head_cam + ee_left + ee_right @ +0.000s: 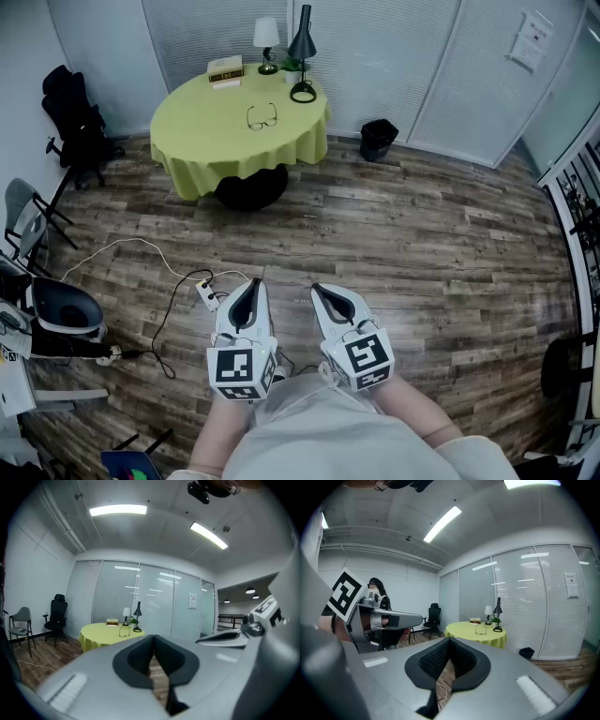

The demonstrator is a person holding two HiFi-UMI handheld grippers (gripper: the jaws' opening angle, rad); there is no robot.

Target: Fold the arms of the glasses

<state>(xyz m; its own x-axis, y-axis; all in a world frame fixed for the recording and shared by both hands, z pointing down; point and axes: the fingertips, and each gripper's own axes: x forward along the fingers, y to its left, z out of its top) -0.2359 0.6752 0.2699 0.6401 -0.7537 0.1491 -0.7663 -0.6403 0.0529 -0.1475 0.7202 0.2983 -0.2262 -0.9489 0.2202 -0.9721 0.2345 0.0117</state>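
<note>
Glasses (262,117) are shown near the middle of the yellow-clothed round bench (192,127), toward the black lamp (302,56) at its far edge. Left gripper (251,284) and right gripper (319,291) are held well apart from it, fingers clenched on nothing.

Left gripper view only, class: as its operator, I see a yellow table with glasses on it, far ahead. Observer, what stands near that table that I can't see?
Observer: A black bin stands on the floor, to the right of the yellow table in the head view.
Operator: Is the right claw carrying anything?
Observer: No. The right claw is shut, with nothing between its jaws.
</note>
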